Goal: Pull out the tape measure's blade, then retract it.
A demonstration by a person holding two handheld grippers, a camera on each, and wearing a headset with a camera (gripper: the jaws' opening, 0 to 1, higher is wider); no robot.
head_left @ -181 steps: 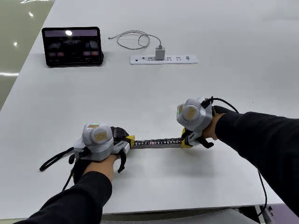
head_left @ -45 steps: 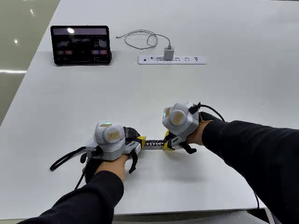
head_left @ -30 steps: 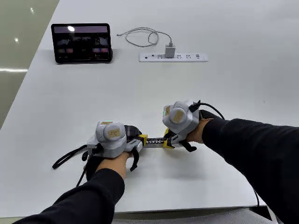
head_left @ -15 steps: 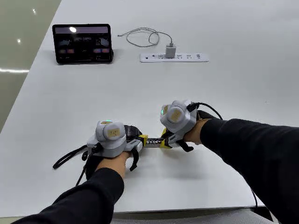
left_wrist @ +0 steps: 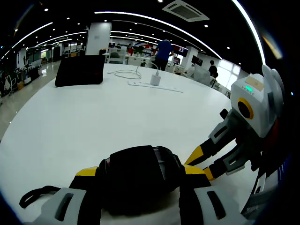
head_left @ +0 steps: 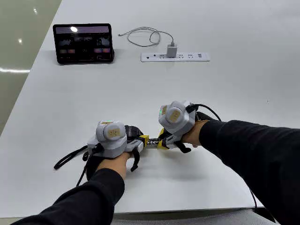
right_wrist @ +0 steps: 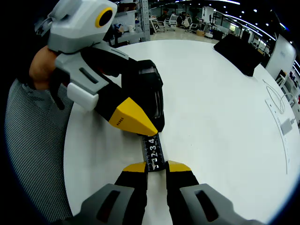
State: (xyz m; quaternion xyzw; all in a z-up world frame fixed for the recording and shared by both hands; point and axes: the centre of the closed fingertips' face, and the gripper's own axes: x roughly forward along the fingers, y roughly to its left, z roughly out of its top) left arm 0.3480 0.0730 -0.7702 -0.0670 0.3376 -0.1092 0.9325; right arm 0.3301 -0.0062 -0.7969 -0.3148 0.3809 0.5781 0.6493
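The white bench (head_left: 211, 84) lies wide and bare toward its far and right sides. Its near edge runs close below the hands, and its left edge gives onto a greenish floor (head_left: 18, 56). At the far left stands one dark tablet (head_left: 84, 43). Beside it lies one white power strip (head_left: 176, 56) with one charger (head_left: 172, 49) plugged in, its cable (head_left: 140, 37) looped. Two tongs work near the front edge. The left tongs (left_wrist: 140, 169) are clamped across the one tape measure (left_wrist: 138, 185), a rounded black case resting on the bench. The right tongs (right_wrist: 157, 167) pinch its blade (right_wrist: 151, 149), dark with white numerals, with a short stretch showing between the case and the yellow tips.
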